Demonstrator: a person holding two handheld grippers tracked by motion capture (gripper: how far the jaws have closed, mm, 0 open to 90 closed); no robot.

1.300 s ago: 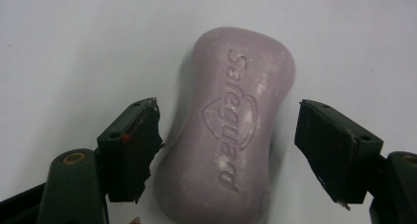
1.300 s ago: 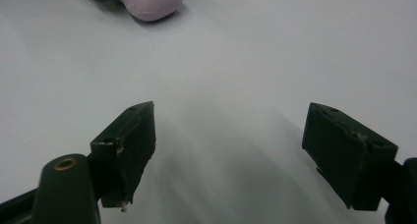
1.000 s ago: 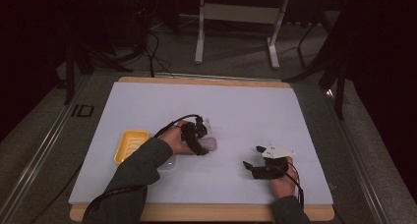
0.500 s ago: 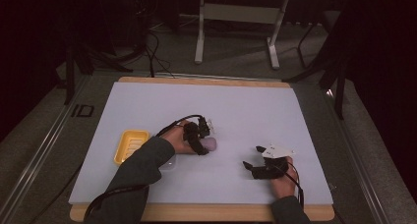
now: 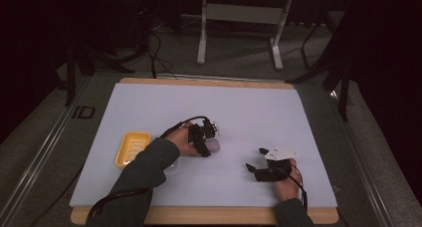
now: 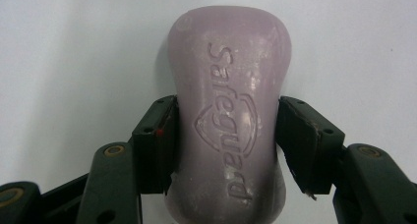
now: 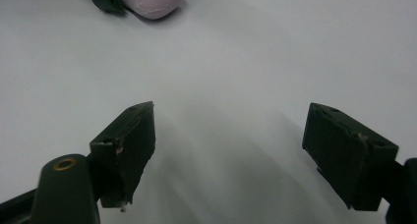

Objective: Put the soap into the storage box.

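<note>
The lilac soap bar lies on the white surface, pinched at its waist by the left tool. Its slick, curved sides could squirt free under pressure. The right tool gapes empty nearby.

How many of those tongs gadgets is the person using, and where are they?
2. The left tongs sit near the table's middle, closed on a purple soap bar, right of a yellow soap dish. The right tongs rest open, holding nothing, toward the table's near right.
</note>
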